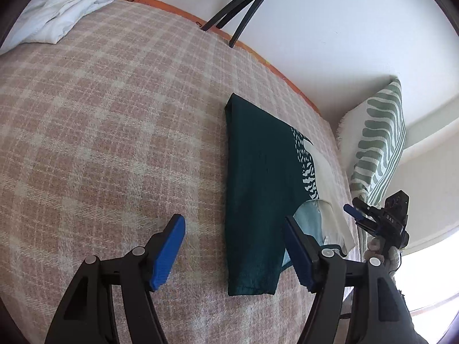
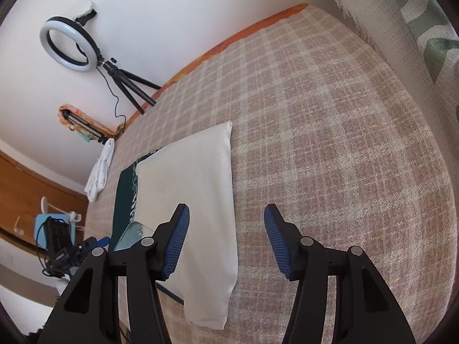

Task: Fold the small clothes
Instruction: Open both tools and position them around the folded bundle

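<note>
1. Left wrist view: the left gripper [image 1: 233, 248] hovers over a pink-and-cream plaid blanket [image 1: 114, 143], its blue-padded jaws spread wide and holding nothing.
2. Between and beyond those jaws lies a folded dark green garment [image 1: 255, 186], flat on the blanket, with a white-patterned band along its right side.
3. A cream-white folded cloth [image 1: 332, 200] lies just beside the green garment on its right, overlapping its edge; a pale blue patch [image 1: 308, 223] shows where the two meet.
4. The right gripper [image 1: 373, 218] appears at the far right of this view, near a green-striped cushion [image 1: 378, 143].
5. Right wrist view: the right gripper [image 2: 226, 236] has its jaws spread apart and empty, with the left finger above the cream-white cloth and the right finger over bare blanket.
6. A crumpled white garment [image 2: 100, 172] lies well apart at the blanket's far edge.
7. A ring light [image 2: 68, 44] on a small tripod [image 2: 129, 86] stands against the white wall.
</note>
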`<control>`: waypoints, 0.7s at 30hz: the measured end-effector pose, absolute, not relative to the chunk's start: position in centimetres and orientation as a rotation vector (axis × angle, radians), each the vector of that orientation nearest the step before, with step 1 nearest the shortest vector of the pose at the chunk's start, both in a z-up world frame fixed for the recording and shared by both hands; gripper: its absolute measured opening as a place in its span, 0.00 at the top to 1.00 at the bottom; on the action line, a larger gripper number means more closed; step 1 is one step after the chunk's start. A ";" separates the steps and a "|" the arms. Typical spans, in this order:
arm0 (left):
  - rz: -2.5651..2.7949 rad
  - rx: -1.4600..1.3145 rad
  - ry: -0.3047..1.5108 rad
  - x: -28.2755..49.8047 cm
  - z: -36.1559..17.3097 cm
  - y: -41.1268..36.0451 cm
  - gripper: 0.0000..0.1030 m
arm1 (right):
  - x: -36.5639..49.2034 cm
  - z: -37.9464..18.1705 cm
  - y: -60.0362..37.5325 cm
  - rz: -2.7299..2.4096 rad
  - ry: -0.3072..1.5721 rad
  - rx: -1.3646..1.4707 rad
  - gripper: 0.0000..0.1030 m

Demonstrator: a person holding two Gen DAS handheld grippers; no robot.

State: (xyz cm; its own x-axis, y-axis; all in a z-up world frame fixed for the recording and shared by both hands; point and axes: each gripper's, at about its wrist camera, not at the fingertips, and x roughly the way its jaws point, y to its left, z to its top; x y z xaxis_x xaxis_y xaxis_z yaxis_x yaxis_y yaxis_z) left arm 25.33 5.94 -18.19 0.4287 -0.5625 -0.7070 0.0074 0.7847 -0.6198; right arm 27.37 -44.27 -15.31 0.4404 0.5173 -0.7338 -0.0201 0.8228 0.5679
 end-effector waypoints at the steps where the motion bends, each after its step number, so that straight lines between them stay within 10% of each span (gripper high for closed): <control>1: -0.382 -0.591 1.068 25.8 -18.0 5.8 0.36 | 27.5 -15.0 -44.1 0.337 1.048 0.519 0.47; 7: -0.403 -0.481 1.021 27.6 -16.6 2.6 0.49 | 29.1 -11.7 -37.6 0.391 0.933 0.308 0.75; 21: -0.397 -0.400 1.022 26.0 -17.2 1.8 0.48 | 35.4 -16.1 -23.6 0.427 1.082 0.089 0.80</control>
State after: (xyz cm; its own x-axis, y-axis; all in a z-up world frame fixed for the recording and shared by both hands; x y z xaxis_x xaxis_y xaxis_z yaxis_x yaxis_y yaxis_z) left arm 25.98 1.76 -17.20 0.4645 -0.4948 -0.7344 0.1308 0.8586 -0.4957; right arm 35.44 -23.61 -16.08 0.3971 0.3794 -0.8357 -0.2935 0.9152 0.2761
